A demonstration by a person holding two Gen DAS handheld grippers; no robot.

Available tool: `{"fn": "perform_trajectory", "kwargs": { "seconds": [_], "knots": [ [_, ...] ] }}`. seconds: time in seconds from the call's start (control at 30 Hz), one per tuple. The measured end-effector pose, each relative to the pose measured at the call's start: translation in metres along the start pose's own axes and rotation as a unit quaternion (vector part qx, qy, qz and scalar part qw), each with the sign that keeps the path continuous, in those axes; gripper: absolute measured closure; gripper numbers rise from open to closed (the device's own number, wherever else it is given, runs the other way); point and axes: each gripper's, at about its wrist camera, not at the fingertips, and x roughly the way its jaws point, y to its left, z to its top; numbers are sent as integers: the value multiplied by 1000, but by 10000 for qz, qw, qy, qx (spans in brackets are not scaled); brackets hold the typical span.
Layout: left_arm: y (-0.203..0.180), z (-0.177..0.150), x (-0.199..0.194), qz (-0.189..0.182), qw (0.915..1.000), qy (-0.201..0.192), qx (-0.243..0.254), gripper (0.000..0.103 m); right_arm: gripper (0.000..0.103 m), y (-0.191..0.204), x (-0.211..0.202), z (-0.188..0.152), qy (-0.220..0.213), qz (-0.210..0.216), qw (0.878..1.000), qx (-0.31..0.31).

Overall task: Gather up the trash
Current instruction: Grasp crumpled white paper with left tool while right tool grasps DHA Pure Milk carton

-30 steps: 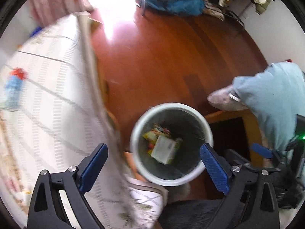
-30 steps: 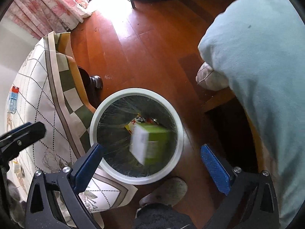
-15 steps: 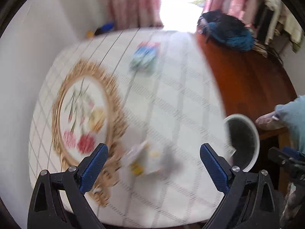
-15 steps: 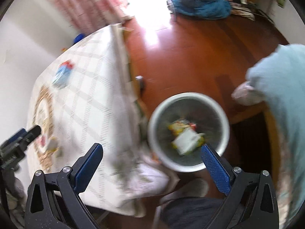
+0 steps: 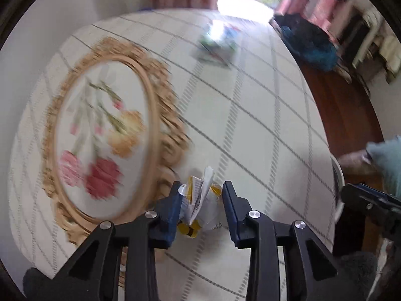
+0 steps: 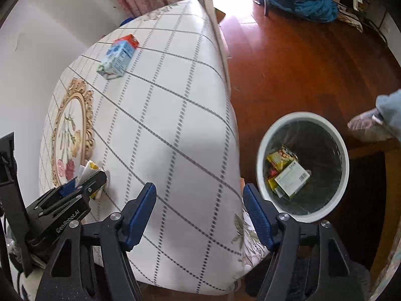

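On the floor just off the tabletop's right edge, I see the white trash bin [image 6: 302,165], dark liner inside. In it: a white box with a barcode [image 6: 292,178] lying on top, yellow snack wrappers [image 6: 278,159] under and beside it. Only a sliver of the bin rim [image 5: 338,175] shows in my left view.

My left gripper [image 5: 200,200] is down at the tabletop near its front edge, jaws narrowed around a crumpled white and yellow wrapper [image 5: 198,198]. The left pad touches the wrapper; on the right I see a thin gap, so I cannot tell if the grip is firm. From the right camera the same gripper [image 6: 82,183] sits at the table's near left corner, the wrapper [image 6: 87,169] poking up between its fingers. The wrapper lies just beside the gold-framed floral placemat [image 5: 100,135], at its lower right rim.

My right gripper [image 6: 199,208] hangs wide, nothing between the blue pads, above the tabletop's front right corner, with the bin just to its right.

A blue and white carton [image 6: 119,56] lies on its side toward the far edge of the checked tablecloth [image 6: 170,115], well apart from both grippers. It is blurred in the left view [image 5: 218,42].

A slippered foot [image 6: 367,128] is on the floor just past the bin.
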Motion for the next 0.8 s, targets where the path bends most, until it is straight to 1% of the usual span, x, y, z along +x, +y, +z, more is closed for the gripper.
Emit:
{"fn": "perform_trajectory", "kwargs": {
  "seconds": [0.1,0.17,0.2,0.23,0.27,0.37,0.4,0.5,0.63,0.7,0.73,0.77,0.8],
  "knots": [
    [27,17,-4,479,9981,-346,-192,74,29,20,-1,31,-50,78,10000,-26],
    [48,29,-4,821,9948,-488,-354,74,25,38,4,58,-36,61,9999,-82],
    [62,37,-3,966,9926,-546,-497,74,20,52,9,78,-59,-3,9999,-139],
    [78,41,-2,1059,9907,-578,-625,74,15,61,14,89,-68,-48,9998,-190],
    [91,47,-1,1125,9889,-593,-772,74,13,75,22,106,-54,-136,9995,-294],
    [125,57,3,1240,9836,-613,-1154,74,12,117,53,150,87,-371,9975,-598],
    [134,61,5,1296,9817,-624,-1251,74,11,134,65,163,166,-479,9956,-791],
    [153,70,10,1293,9789,-596,-1465,74,11,170,95,188,346,-701,9908,-1105],
    [165,70,11,1271,9784,-573,-1529,74,11,196,125,204,617,-824,9878,-1166],
    [168,69,10,1239,9790,-558,-1521,74,11,202,134,207,627,-924,9873,-1133],
    [169,68,9,1227,9791,-556,-1521,74,12,203,135,207,585,-917,9877,-1121],
    [169,66,8,1217,9795,-552,-1510,74,17,203,135,208,524,-917,9882,-1113],
    [169,64,5,1200,9798,-544,-1504,74,32,203,134,209,487,-973,9876,-1135]
  ]
}}
